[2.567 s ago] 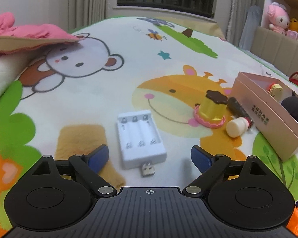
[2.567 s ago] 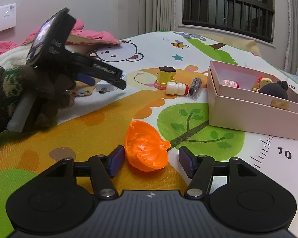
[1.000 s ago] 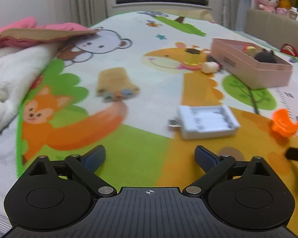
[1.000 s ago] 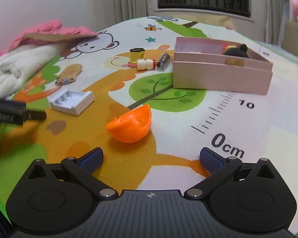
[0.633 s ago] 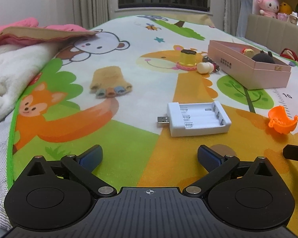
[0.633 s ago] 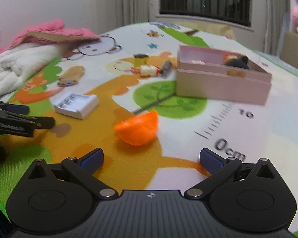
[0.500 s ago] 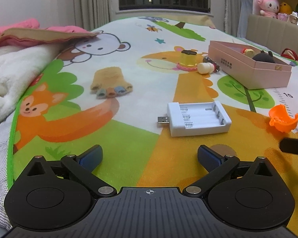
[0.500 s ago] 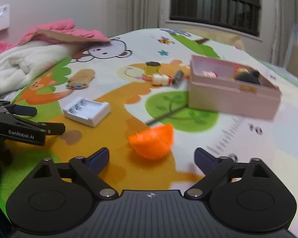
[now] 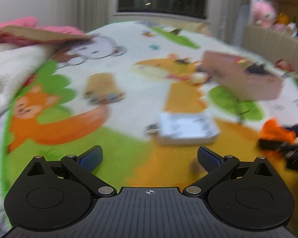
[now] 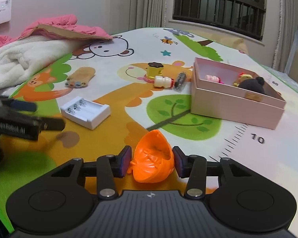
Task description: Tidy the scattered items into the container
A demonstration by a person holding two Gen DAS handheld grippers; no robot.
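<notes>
An orange plastic half-shell (image 10: pixel 153 164) lies on the play mat between the fingers of my right gripper (image 10: pixel 152 161). The jaws are closing and both pads touch its sides. In the blurred left wrist view the shell (image 9: pixel 276 132) shows at the right edge. My left gripper (image 9: pixel 150 155) is open with nothing between its fingers, and the white battery holder (image 9: pixel 186 128) lies just ahead of it. The pink box (image 10: pixel 234 103) stands at the right with a black plush (image 10: pixel 252 84) and small toys inside. The battery holder (image 10: pixel 85 112) is left of the shell.
A yellow pudding toy (image 10: pixel 155 68), a small white bottle (image 10: pixel 162 81) and a dark wrapped item (image 10: pixel 179 81) lie left of the box. A white blanket (image 10: pixel 19 59) and pink garment (image 10: pixel 65 25) cover the mat's left side. My left gripper (image 10: pixel 29 119) reaches in from the left.
The right jaws have narrowed from wide open onto the orange shell, which now sits between the fingers. The left wrist view has gone blurred and shifted a little.
</notes>
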